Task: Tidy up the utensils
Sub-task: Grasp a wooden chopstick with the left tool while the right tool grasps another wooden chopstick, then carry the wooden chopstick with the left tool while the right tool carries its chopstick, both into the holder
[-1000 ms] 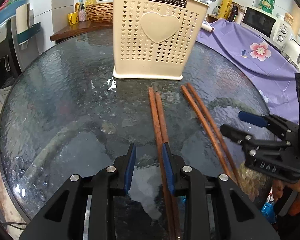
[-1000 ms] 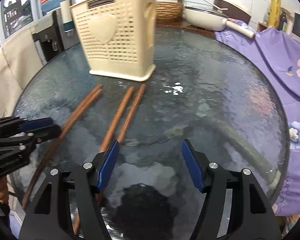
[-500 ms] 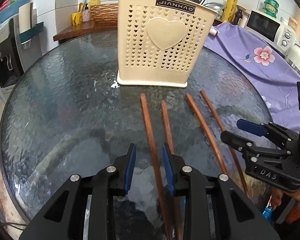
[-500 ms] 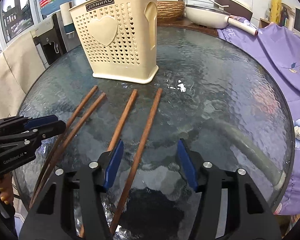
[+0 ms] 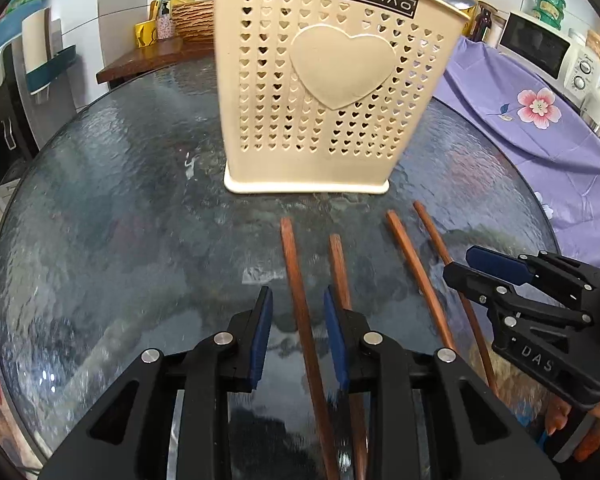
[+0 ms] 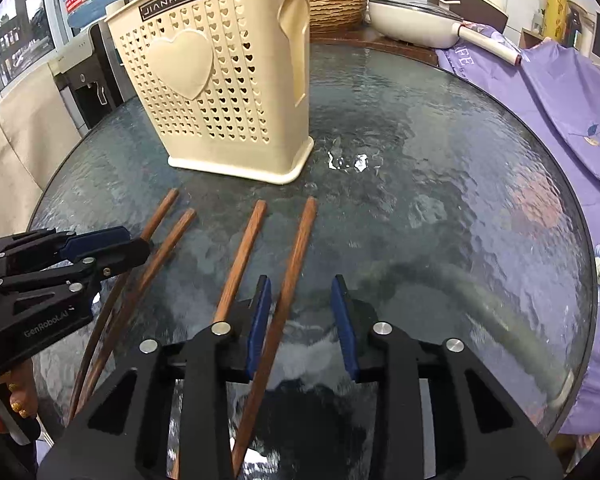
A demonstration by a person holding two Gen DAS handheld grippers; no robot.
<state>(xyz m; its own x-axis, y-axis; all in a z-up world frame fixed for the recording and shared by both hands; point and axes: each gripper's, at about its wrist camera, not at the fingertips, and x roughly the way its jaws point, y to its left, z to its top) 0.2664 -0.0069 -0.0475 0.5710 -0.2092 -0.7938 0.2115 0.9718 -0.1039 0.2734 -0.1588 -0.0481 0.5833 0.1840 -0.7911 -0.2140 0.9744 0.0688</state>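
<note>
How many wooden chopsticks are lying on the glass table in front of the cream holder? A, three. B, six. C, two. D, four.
D: four wooden chopsticks lie side by side on the glass table, their tips toward the cream holder.

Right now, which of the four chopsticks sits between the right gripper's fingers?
The rightmost chopstick, running between the right gripper pads. The other three lie to its left, outside the gripper.

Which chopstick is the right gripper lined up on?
Find the cream perforated plastic utensil basket on the round glass table. Of four brown wooden chopsticks before it, take the rightmost chopstick: it alone lies between the right gripper's jaws, which have just been closing.
</note>
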